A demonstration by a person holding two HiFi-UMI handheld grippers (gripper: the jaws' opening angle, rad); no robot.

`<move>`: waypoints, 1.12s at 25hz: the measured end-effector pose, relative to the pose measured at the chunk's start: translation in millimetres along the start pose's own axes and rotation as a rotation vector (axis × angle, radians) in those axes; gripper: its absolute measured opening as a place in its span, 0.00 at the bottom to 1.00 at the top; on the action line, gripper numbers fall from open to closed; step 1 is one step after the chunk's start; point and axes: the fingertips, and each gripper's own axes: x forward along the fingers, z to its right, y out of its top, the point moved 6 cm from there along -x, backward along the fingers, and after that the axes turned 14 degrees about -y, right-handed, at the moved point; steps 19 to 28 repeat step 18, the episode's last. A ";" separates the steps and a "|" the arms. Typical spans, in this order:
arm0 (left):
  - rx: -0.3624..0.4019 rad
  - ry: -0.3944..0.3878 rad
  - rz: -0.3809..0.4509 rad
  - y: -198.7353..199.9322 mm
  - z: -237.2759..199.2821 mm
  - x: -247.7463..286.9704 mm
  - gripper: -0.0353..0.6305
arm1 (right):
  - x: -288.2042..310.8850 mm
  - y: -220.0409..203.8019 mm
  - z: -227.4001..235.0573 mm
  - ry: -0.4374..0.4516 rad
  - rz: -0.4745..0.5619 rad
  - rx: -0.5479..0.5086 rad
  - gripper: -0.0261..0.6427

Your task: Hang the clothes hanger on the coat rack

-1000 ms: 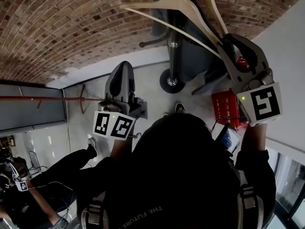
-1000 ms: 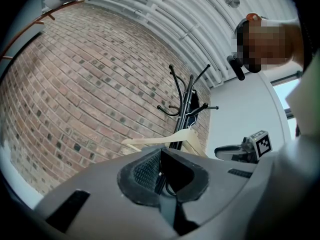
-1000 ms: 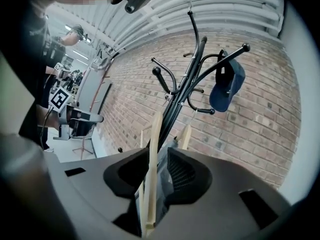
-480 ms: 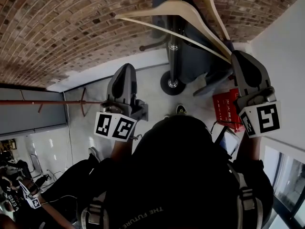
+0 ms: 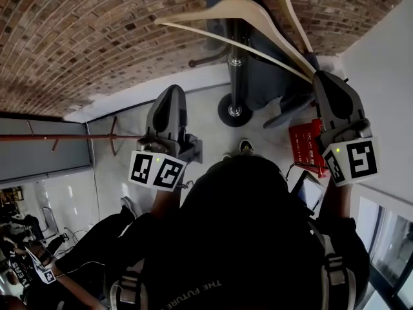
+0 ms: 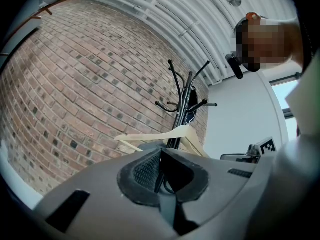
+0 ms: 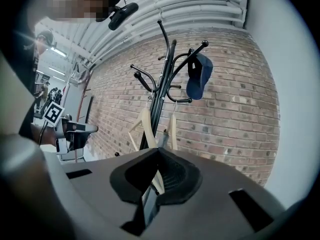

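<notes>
Wooden hanger stretches left from the right tongs pinching its end; left tongs, pressed together, sit farther.

Workspace, brick wall, coat rack

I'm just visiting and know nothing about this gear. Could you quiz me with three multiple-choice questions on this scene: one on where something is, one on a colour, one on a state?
1. Where is the blue cap? A on a shelf; B on a hook of the coat rack; C on a chair.
2. What colour is the coat rack? A black; B white; C red.
3. How is the right gripper? A wide open; B shut on a wooden hanger; C holding the blue cap.

Answers: 1 B, the cap dangles from an upper hook. 2 A, its pole and hooks are black. 3 B, the jaws are together on the hanger's arm.
</notes>
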 end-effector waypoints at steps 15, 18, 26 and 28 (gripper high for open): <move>-0.007 0.017 0.008 0.6 1.2 -4.7 0.08 | 6.3 5.2 -7.6 0.036 0.015 -0.034 0.07; -0.009 0.015 0.008 1.0 2.7 -3.8 0.08 | 7.1 7.2 -9.2 0.045 0.015 -0.038 0.07; -0.009 0.015 0.008 1.0 2.7 -3.8 0.08 | 7.1 7.2 -9.2 0.045 0.015 -0.038 0.07; -0.009 0.015 0.008 1.0 2.7 -3.8 0.08 | 7.1 7.2 -9.2 0.045 0.015 -0.038 0.07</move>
